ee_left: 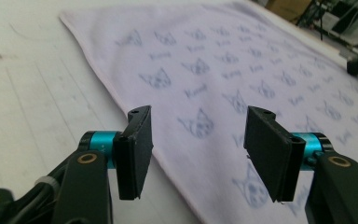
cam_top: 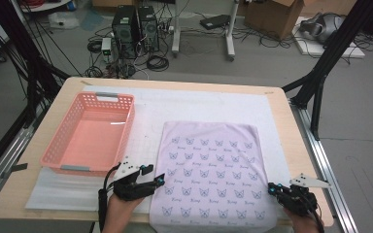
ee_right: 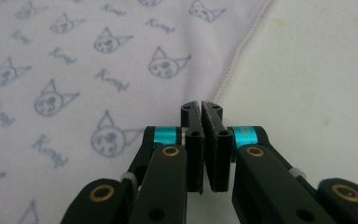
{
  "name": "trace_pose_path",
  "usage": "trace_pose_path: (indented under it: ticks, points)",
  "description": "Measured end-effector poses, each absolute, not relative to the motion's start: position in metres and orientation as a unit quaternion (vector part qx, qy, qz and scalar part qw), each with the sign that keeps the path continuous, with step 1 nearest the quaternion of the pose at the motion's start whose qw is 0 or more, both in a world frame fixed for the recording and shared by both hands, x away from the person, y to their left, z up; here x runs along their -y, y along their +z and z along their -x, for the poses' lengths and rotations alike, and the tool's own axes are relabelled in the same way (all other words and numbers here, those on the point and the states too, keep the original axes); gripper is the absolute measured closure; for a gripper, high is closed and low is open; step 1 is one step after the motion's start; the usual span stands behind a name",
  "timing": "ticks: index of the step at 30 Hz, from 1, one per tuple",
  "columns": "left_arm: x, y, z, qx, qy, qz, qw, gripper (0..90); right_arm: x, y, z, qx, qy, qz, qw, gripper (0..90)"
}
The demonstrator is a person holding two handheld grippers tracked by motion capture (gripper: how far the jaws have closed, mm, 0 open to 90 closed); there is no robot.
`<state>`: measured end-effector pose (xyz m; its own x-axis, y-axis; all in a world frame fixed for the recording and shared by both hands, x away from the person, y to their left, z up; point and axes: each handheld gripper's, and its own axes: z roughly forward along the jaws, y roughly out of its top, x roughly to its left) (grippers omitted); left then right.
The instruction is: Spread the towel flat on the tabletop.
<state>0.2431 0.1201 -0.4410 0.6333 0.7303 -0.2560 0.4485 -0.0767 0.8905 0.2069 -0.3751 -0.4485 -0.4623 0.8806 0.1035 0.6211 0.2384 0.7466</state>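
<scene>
Where the counter (cam_top: 291, 145) meets the person's side, two grippers sit low, one in each hand. At the cloth's left edge, the left gripper (cam_top: 156, 183) has its jaws standing well apart with nothing pinched; in its own view they straddle that edge above the fabric. At the cloth's right edge, the right gripper (cam_top: 272, 188) has its jaws pressed together; in its own view the pads meet just over the hem, and I cannot tell whether any fabric is caught between them. One cloth (cam_top: 209, 170) lies flat between the grippers on a white mat (cam_top: 199, 104), its near end hanging slightly over the counter's front edge. It is pale lilac, roughly rectangular, printed with rows of small blue cat faces and script words, with a stitched hem along the right side. Farther left, one pink slotted basket (cam_top: 58, 141) rests on the mat, well apart from the cloth. Beyond the counter, two black computer towers (cam_top: 136, 29) stand on the floor.
</scene>
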Motion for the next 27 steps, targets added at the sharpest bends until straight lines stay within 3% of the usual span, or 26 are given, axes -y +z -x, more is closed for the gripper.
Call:
trace_pose_path:
  ticks: [2, 6, 9, 13, 18, 27]
  points:
    - [-0.122, -0.439, -0.246, -0.409, 0.131, -0.714, 0.552, 39.9, 0.378, -0.447, -0.203, -0.772, 0.365, -0.490, 0.177, 87.7]
    - [-0.122, -0.440, -0.247, -0.404, 0.127, -0.710, 0.563, 37.0, 0.384, -0.446, -0.198, -0.767, 0.368, -0.485, 0.203, 61.8]
    - [-0.120, -0.438, -0.246, -0.396, 0.132, -0.709, 0.568, 33.1, 0.387, -0.441, -0.197, -0.759, 0.385, -0.477, 0.217, 49.4]
    - [-0.120, -0.435, -0.245, -0.391, 0.144, -0.711, 0.567, 24.4, 0.388, -0.433, -0.199, -0.742, 0.417, -0.468, 0.236, 39.5]
    - [-0.122, -0.435, -0.244, -0.391, 0.146, -0.709, 0.569, 20.9, 0.382, -0.431, -0.203, -0.745, 0.420, -0.455, 0.250, 30.0]
    - [-0.124, -0.435, -0.243, -0.398, 0.148, -0.706, 0.567, 23.8, 0.381, -0.430, -0.200, -0.745, 0.418, -0.454, 0.250, 27.7]
